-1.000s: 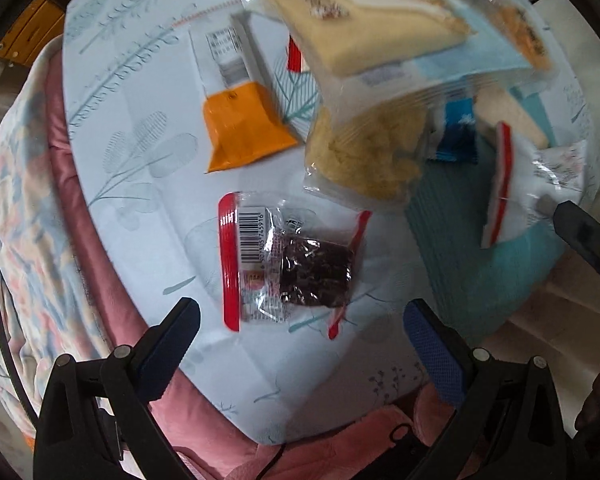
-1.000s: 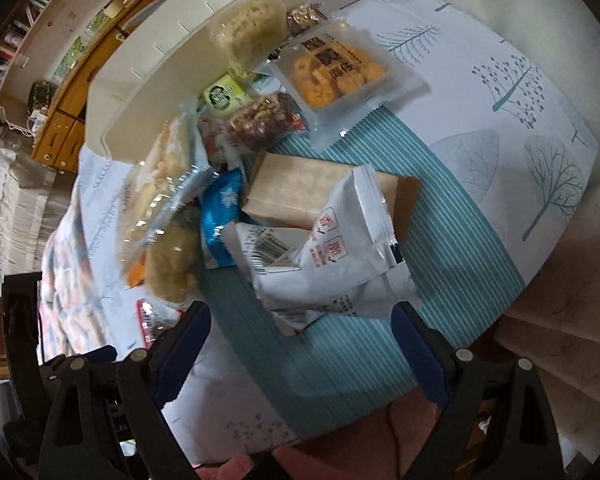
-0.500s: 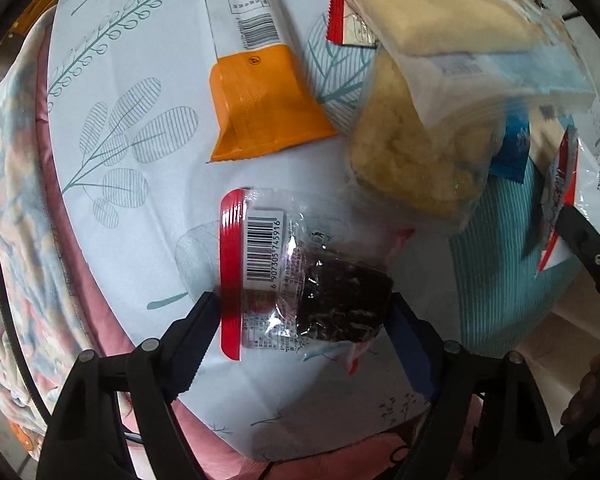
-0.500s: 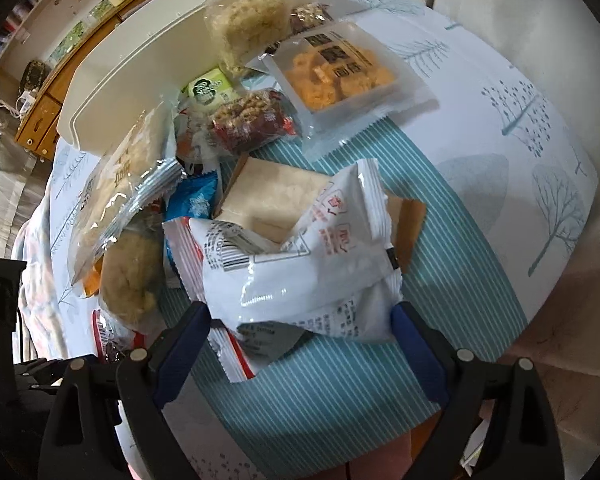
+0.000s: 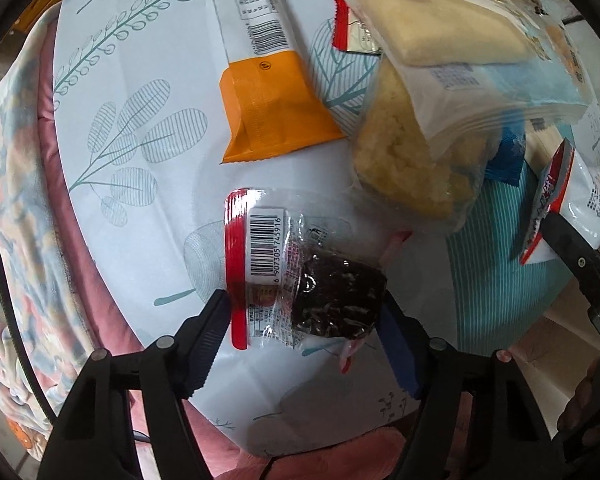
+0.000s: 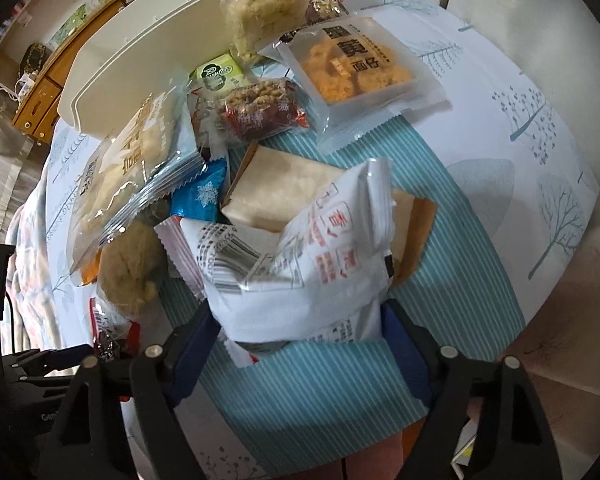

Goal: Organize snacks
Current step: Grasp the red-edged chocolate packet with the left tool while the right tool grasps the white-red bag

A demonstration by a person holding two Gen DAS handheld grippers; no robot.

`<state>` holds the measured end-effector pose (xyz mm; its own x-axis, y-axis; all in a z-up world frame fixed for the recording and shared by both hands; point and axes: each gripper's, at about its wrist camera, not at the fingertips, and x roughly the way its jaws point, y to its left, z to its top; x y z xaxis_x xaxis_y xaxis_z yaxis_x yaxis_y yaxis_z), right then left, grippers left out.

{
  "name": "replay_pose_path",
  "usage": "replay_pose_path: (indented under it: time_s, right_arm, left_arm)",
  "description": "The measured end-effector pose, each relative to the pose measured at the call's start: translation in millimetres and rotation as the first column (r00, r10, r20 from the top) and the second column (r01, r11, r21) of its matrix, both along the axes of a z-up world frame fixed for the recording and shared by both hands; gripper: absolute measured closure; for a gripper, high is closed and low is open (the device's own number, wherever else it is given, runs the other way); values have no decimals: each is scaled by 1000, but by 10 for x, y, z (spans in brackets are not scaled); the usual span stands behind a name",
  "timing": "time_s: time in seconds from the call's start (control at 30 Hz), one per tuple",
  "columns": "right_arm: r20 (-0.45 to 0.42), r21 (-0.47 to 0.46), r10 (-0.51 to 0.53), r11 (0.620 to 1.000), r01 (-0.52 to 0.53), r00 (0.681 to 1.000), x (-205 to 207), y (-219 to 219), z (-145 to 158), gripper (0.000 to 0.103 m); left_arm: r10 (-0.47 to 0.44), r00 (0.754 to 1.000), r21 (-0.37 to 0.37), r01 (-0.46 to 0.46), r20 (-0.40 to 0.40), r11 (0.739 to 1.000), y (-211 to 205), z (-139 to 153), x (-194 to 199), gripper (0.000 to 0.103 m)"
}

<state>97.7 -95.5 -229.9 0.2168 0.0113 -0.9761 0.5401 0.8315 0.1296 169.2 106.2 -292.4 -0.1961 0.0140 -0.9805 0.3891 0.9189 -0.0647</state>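
Closing in since a second ago, your left gripper (image 5: 304, 320) now straddles the clear red-edged packet (image 5: 300, 276) of dark snack near the table's (image 5: 140, 208) rim; earlier it hung above it with jaws spread wide. Your right gripper (image 6: 296, 336) has likewise dropped onto the white pouch (image 6: 300, 264) on the teal striped runner (image 6: 452, 280). The white tray (image 6: 140, 52) at the far edge holds a noodle-cake packet (image 6: 264, 8) against its wall. Both sets of jaws are closing, the pads touching each packet's sides; whether they grip yet you cannot tell.
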Motion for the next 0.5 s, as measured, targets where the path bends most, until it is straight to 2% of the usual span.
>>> replay_pose_path:
  time_s: [0.07, 0.1, 0.13, 0.23, 0.3, 0.5]
  right_arm:
    - [-6, 29, -10, 1000, 10, 1000, -14, -1, 11, 28]
    - [-6, 38, -13, 999, 13, 1000, -48, -18, 27, 33]
    - [-6, 56, -19, 998, 19, 1000, -46, -16, 43, 34]
    - [-3, 75, -28, 997, 28, 1000, -32, -7, 107, 34]
    - [11, 87, -26, 996, 25, 1000, -21, 1, 176, 34]
    - [23, 163, -20, 986, 16, 1000, 2, 35, 339, 34]
  left_arm:
    - [-10, 1000, -9, 10, 4, 1000, -38, 41, -21, 44]
    - [-18, 1000, -27, 18, 6, 999, -44, 75, -33, 49]
    - [-22, 1000, -52, 22, 1, 998, -56, 96, -47, 64]
    - [-11, 1000, -26, 10, -25, 1000, -17, 29, -70, 63]
    - [0, 1000, -38, -1, -20, 999, 14, 47, -68, 63]
    - [91, 994, -24, -92, -62, 995, 271, 55, -11, 64]
